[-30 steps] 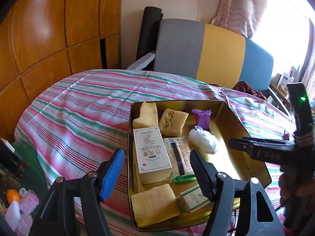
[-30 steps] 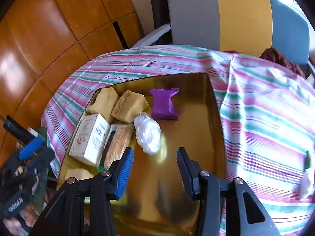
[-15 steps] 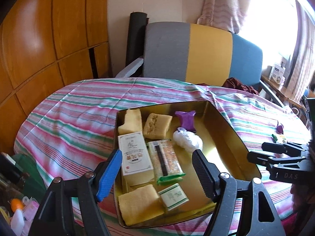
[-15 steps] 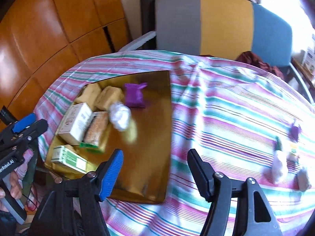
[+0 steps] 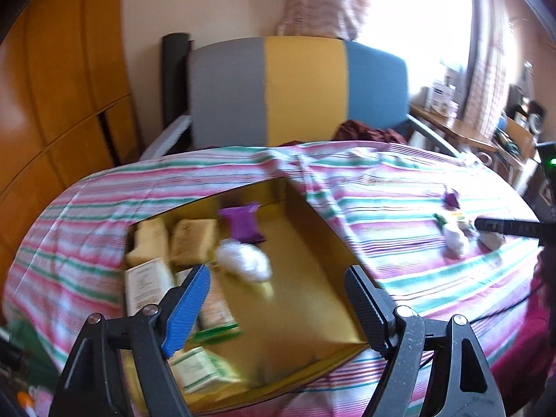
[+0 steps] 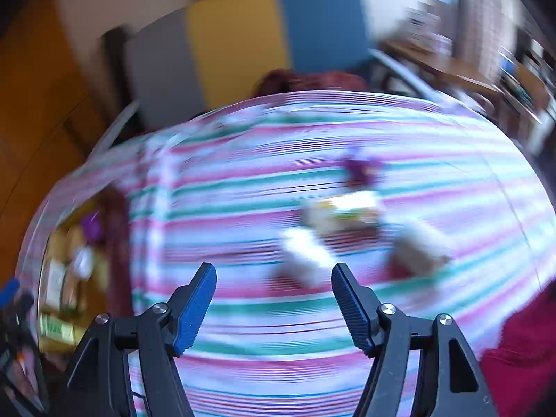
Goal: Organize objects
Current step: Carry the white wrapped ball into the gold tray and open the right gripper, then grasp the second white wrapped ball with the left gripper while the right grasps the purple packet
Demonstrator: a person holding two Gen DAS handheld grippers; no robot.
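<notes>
A gold tin box [image 5: 312, 278] sits on the striped tablecloth and holds a purple packet [image 5: 243, 224], a white wrapped ball [image 5: 243, 266], yellow cakes [image 5: 193, 241] and small cartons [image 5: 144, 288]. My left gripper [image 5: 278, 307] is open and empty above the box's near side. My right gripper [image 6: 274, 307] is open and empty above the cloth. Ahead of it lie blurred loose items: a white packet [image 6: 305, 255], a purple packet [image 6: 361, 170] and a yellow-green packet [image 6: 342, 213]. The right gripper's fingertip [image 5: 504, 226] shows at the right of the left wrist view.
A grey, yellow and blue chair back [image 5: 299, 87] stands behind the table. Wooden panels [image 5: 62, 87] line the left wall. A cluttered side table [image 5: 486, 132] is at the far right by the window. The box [image 6: 69, 264] shows at the left of the right wrist view.
Both grippers have swung to the right. The right gripper has left the box and now faces the loose items on the cloth. Both stay open and empty.
</notes>
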